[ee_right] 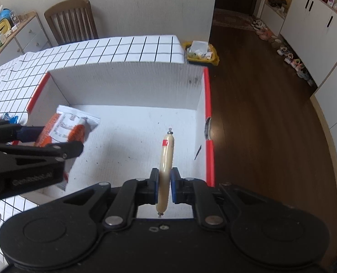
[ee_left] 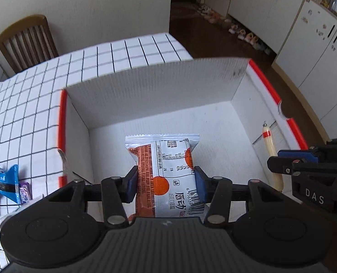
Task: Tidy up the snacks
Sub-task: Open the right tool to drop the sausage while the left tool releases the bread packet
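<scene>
An orange and silver snack packet (ee_left: pixel 166 177) hangs over the inside of a white box with red rims (ee_left: pixel 159 91), and my left gripper (ee_left: pixel 166 184) is shut on it, blue pads pressing both sides. A pale sausage stick with a red band (ee_right: pixel 166 166) is pinched upright in my right gripper (ee_right: pixel 165 186), also above the box floor (ee_right: pixel 132 136). In the left wrist view the sausage (ee_left: pixel 270 147) and the right gripper (ee_left: pixel 305 163) appear at the right. In the right wrist view the packet (ee_right: pixel 63 127) and the left gripper (ee_right: pixel 31 150) appear at the left.
The box stands on a table with a white grid-patterned cloth (ee_left: pixel 31 95). Loose snack wrappers, one blue (ee_left: pixel 6 182), lie on the cloth left of the box. A wooden chair (ee_right: pixel 72 20) stands behind the table, a yellow bin (ee_right: pixel 202 52) beyond the box, and dark floor to the right.
</scene>
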`<state>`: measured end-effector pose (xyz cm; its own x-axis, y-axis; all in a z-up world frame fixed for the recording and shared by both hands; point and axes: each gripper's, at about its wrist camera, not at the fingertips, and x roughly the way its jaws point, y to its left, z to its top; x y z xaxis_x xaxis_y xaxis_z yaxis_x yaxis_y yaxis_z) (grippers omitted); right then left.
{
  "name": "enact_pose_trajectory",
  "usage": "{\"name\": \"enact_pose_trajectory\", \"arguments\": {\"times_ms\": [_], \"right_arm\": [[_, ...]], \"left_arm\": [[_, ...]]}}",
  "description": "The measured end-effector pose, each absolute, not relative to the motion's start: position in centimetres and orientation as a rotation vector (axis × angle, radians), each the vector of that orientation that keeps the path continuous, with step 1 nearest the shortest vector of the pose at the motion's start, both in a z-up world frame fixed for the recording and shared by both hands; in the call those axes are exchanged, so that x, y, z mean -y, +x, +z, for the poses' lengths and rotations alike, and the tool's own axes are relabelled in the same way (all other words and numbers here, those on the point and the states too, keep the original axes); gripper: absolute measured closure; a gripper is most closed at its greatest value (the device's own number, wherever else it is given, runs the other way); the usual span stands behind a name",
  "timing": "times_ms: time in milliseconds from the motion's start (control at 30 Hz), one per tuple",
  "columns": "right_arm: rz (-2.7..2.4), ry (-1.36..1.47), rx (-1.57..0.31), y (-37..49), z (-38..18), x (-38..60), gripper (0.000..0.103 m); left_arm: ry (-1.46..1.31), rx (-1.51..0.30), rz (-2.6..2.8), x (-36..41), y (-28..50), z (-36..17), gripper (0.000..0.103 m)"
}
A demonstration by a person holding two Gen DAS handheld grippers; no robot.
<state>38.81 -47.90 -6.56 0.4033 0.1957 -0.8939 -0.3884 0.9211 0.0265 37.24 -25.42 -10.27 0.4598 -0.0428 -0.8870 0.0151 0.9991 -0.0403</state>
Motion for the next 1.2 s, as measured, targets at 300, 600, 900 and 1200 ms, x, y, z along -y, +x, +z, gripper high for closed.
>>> {"name": "enact_pose_trajectory", "arguments": {"times_ms": [300, 600, 900, 1200], "right_arm": [[0.371, -0.197, -1.147, 39.6, -8.4, 47.6, 0.094], [0.384, -0.183, -1.173, 39.4, -9.1, 47.6, 0.086], [0.385, -0.151, -1.169, 38.9, -8.5, 48.1, 0.078], [0.403, -0.127, -1.121, 37.6, -6.2, 48.5, 0.067]], "left_arm": [[0.019, -1.143, -0.034, 26.6, 37.3, -12.1, 0.053], [0.007, -1.167, -0.034, 26.7, 37.2, -12.6, 0.053], [-0.004, -1.099, -0.028, 26.1, 35.8, -10.7, 0.035], [-0.036, -1.034, -0.023, 24.9, 33.6, -7.9, 0.035]]}}
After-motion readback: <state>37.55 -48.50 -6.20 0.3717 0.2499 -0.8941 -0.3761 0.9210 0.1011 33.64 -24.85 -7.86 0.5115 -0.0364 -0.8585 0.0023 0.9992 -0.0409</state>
